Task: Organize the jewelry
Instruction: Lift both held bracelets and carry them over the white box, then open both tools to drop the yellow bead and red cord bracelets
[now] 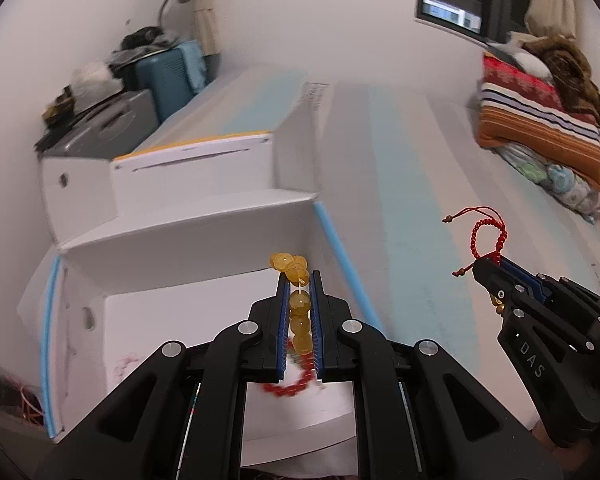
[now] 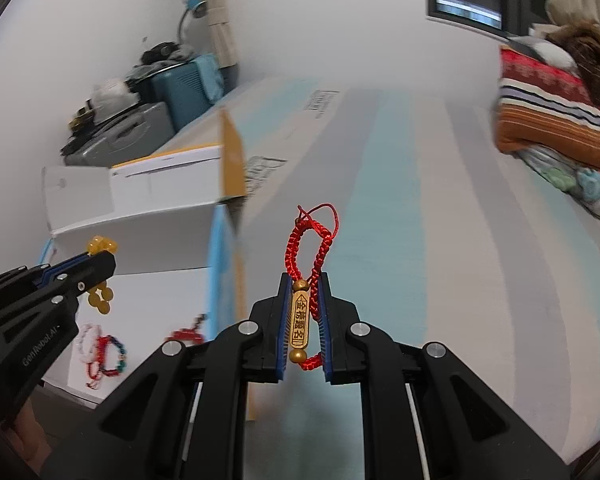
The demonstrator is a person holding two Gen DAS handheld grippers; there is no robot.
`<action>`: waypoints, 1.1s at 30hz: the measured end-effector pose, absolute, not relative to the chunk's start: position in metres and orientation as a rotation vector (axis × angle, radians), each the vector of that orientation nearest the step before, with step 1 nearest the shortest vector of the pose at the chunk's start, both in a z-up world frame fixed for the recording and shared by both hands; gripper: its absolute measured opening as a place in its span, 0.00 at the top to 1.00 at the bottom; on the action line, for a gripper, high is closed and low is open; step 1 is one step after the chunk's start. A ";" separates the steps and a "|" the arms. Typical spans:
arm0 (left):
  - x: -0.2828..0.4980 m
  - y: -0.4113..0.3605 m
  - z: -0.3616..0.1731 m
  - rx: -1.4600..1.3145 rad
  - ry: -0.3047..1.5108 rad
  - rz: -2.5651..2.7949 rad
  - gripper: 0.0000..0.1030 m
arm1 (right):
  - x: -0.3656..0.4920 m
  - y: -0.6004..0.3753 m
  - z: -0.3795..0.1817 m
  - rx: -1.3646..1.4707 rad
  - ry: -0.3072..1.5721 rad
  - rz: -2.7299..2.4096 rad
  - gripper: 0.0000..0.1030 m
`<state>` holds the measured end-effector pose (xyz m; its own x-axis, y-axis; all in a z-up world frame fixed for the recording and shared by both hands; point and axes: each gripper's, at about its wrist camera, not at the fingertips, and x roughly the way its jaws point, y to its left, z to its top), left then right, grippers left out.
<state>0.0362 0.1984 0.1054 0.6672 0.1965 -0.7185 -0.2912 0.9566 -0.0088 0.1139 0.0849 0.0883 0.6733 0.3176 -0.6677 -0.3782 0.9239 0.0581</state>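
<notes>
My left gripper point(image 1: 299, 280) is shut on a bracelet of yellow beads point(image 1: 300, 312), held above the open white box point(image 1: 172, 312). The same gripper point(image 2: 100, 258) with its yellow beads point(image 2: 100, 300) shows at the left of the right wrist view. My right gripper point(image 2: 305, 280) is shut on a red braided bracelet point(image 2: 312, 240) with a gold charm point(image 2: 300, 322), over the striped bed surface. In the left wrist view the right gripper point(image 1: 486, 264) carries the red braided bracelet point(image 1: 486, 232) to the right of the box. Several bracelets point(image 2: 100, 350) lie on the box floor.
A second white box with a yellow edge point(image 1: 196, 168) stands behind the open one. Grey and teal cases point(image 1: 156, 80) with clutter fill the far left corner. Folded blankets point(image 1: 540, 120) are piled at the far right. A red bead strand point(image 1: 296, 386) lies under the left gripper.
</notes>
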 end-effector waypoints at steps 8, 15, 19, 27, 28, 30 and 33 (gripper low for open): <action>0.003 0.264 0.091 -0.189 0.822 0.361 0.91 | 0.098 0.152 0.080 -0.140 0.749 0.480 0.89; -0.012 0.320 0.059 -0.268 0.913 0.435 0.91 | 0.089 0.204 0.058 -0.209 0.824 0.559 0.89; -0.017 0.337 0.043 -0.280 0.961 0.460 0.91 | 0.090 0.223 0.041 -0.239 0.886 0.570 0.89; -0.021 0.348 0.018 -0.301 1.056 0.452 0.91 | 0.100 0.245 0.009 -0.260 1.013 0.573 0.89; -0.021 0.349 0.016 -0.304 1.060 0.448 0.91 | 0.099 0.246 0.006 -0.263 1.018 0.572 0.89; -0.020 0.350 0.013 -0.307 1.064 0.444 0.91 | 0.098 0.248 0.003 -0.266 1.016 0.570 0.88; -0.019 0.350 0.010 -0.304 1.067 0.434 0.91 | 0.100 0.254 0.000 -0.265 1.019 0.565 0.82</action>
<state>-0.0189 0.3496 0.0101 0.4109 0.1946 -0.8906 -0.4823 0.8755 -0.0312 0.0996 0.2540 0.0000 0.3983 0.3206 -0.8594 -0.5595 0.8273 0.0493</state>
